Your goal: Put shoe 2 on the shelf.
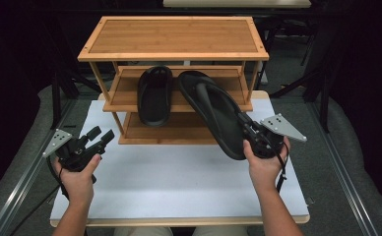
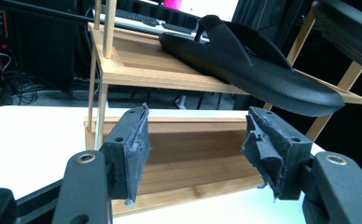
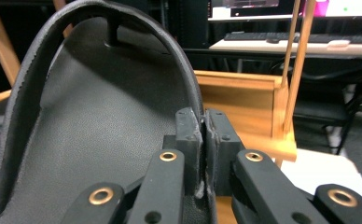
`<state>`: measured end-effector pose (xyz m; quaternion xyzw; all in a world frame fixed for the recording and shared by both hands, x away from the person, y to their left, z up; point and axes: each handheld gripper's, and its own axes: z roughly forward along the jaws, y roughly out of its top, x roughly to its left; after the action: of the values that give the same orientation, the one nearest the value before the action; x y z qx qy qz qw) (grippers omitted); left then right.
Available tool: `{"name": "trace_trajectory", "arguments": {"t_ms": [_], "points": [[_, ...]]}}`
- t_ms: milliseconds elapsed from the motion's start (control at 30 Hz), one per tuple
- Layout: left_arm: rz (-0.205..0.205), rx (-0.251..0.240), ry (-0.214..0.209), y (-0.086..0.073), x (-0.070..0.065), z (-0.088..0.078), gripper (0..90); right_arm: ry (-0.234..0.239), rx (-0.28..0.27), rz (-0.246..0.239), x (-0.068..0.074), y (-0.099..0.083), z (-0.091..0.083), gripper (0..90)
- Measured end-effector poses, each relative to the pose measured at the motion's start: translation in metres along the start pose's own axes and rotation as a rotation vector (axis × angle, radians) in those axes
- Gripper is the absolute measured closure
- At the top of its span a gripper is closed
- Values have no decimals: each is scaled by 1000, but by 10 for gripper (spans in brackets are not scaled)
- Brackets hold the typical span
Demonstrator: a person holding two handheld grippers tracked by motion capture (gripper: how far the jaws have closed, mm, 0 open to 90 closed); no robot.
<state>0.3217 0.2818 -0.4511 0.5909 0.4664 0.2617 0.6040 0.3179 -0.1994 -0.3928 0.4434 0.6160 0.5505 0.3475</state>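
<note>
Carrying a black sandal (image 1: pixel 217 114) clenched by its strap in the right tool (image 1: pixel 250 132) toward the rack (image 1: pixel 173 54) beside its mate (image 1: pixel 154 96), left tool (image 1: pixel 100 136) idling released.

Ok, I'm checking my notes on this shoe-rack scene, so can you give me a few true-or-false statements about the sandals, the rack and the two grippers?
1. The right gripper is shut on a black rubber flip-flop sandal. True.
2. The left gripper also holds a sandal. False: its fingers stand open with nothing between them.
3. A second black sandal lies on the middle shelf of the three-tier bamboo shoe rack. True.
4. The rack's top shelf carries a sandal. False: it is bare.
5. The rack stands on the white tabletop. True.
</note>
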Motion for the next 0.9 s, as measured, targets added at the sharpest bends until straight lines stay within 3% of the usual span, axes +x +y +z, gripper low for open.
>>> {"name": "trace_trajectory", "arguments": {"t_ms": [133,233,400,767,900], "points": [[-1,-2,8,-1,1,0,397,-35,7,-23,1,7,21,845],[-4,-1,7,-1,1,0,397,-42,20,-8,1,8,34,845],[-14,-4,6,-1,3,0,398,-60,34,-25,3,9,54,845],[-19,1,6,-4,4,2,398,-94,47,36,-1,10,81,843],[-18,-5,6,-3,4,1,397,-115,60,14,3,13,88,843]]}}
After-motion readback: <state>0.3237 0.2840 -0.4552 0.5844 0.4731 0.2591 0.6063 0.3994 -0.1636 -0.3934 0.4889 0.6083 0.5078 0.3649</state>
